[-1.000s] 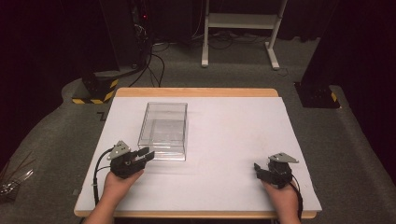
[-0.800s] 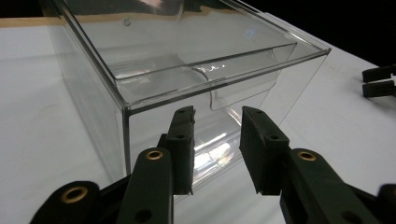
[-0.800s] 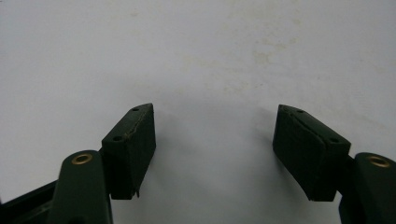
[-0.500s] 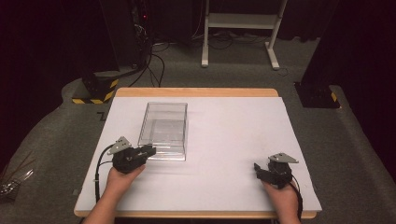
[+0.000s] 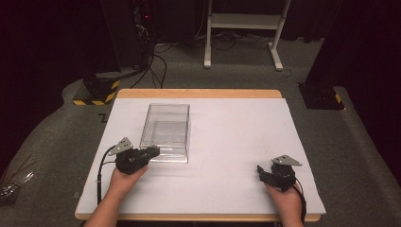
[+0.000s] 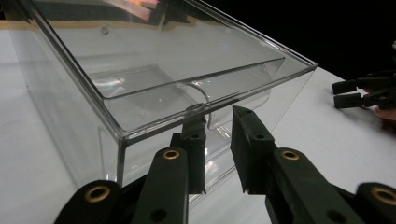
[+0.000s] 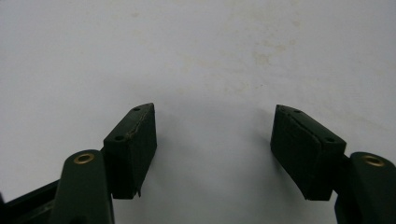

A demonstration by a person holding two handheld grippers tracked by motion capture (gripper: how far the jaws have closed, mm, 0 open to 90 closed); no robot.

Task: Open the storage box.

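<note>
One clear plastic box (image 5: 166, 131) sits on the tabletop (image 5: 236, 142), its near wall between my left tongs (image 6: 219, 140), whose jaws have just been narrowing without gripping it. My right tongs (image 7: 215, 140) rest well apart, jaws wide, holding nothing.

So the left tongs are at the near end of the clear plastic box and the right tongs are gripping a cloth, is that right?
Not quite. The right tongs grip nothing: in the right gripper view they stand open over the bare white table. The left tongs are at the clear plastic box's near end.
</note>
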